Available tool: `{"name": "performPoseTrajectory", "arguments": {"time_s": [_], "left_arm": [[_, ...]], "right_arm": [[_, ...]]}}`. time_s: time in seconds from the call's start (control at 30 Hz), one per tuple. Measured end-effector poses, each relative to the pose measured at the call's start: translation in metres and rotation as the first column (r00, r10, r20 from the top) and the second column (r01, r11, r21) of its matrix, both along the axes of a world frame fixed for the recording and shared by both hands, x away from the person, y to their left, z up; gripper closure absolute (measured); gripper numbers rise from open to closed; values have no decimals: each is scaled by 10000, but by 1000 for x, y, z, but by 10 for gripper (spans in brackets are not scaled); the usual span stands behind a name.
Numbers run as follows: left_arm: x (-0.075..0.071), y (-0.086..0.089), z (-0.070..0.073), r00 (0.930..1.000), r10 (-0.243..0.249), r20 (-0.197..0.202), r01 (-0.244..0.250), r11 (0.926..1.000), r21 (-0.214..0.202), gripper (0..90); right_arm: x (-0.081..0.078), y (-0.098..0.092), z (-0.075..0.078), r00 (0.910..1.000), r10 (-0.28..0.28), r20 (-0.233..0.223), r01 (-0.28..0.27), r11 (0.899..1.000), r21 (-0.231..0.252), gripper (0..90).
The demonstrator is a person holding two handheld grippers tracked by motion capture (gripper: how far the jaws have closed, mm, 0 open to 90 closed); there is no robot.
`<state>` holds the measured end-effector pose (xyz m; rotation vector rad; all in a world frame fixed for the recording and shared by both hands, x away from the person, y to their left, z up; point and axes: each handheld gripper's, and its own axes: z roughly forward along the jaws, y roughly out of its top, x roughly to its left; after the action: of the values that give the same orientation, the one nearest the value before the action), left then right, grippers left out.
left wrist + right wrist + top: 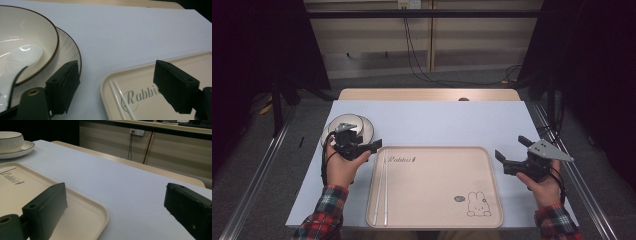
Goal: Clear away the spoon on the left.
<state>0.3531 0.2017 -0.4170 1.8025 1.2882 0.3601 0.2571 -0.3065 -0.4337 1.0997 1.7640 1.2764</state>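
**Two chopsticks down on the tray, left tongs released above them**

Two white chopsticks [382, 190] lying side by side along the left edge of the beige tray [492, 185], long axis running from 12 to 6 o'clock in the high view, tips close to the printed lettering at the tray's top-left corner. Left gripper [374, 145] hovering just off that corner, jaws spread wide with nothing between the pads – released, not clamped. Seen along its own jaws, chopsticks [122, 102] sitting low between the two black jaws, at about 6 o'clock from the midpoint, tray rim [105, 82] just ahead.

Right gripper [512, 155] resting off the tray's right edge at 3 o'clock, jaws likewise parted and empty; tray corner [100, 212] visible between them, chopsticks well apart from it across the full tray.

Bowl [27, 42] with white spoon [20, 60] inside, stacked on a plate [71, 50], standing at 10 o'clock from the tray on the pale table cover [437, 120] – just beside the left gripper, partly hidden under it from above.

Likely next target: the bowl or spoon. Left hand far nearer, so probably a short swing toward 10 o'clock, minding the bowl's rim on approach.
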Motion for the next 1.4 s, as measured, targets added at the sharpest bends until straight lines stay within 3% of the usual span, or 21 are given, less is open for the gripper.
{"name": "performPoseTrajectory", "arguments": {"time_s": [0.27, 0.4, 0.53, 0.67, 0.83, 1.07, 1.4], "left_arm": [[7, 9, 14, 9999, -72, 92, 70, 9999, 158, 208], [11, 16, 19, 10000, -66, 50, 65, 9996, 273, 293], [14, 25, 22, 9999, 9, -148, -3, 9992, 405, 449], [14, 34, 24, 9995, 111, -282, -89, 9971, 762, 666], [14, 43, 18, 9971, 285, -712, -219, 9956, 914, 826], [12, 48, 10, 9912, 459, -1245, -359, 9960, 814, 894], [7, 65, 9, 9844, 1040, -1422, -884, 9898, 1120, 900]], "right_arm": [[0, 0, 0, 10000, 3, 16, -3, 10000, -13, 40], [0, 0, 0, 10000, 2, 24, -2, 10000, 2, 41], [0, 0, 0, 10000, 5, 6, -5, 10000, 17, 41], [0, 0, 0, 10000, 17, 17, -17, 10000, 9, 41], [0, 0, 1, 10000, -10, 42, 10, 10000, 11, 40], [0, 0, 1, 10000, -21, 36, 21, 10000, 3, 41], [0, 0, 1, 10000, -24, 58, 24, 10000, -25, 41]]}}
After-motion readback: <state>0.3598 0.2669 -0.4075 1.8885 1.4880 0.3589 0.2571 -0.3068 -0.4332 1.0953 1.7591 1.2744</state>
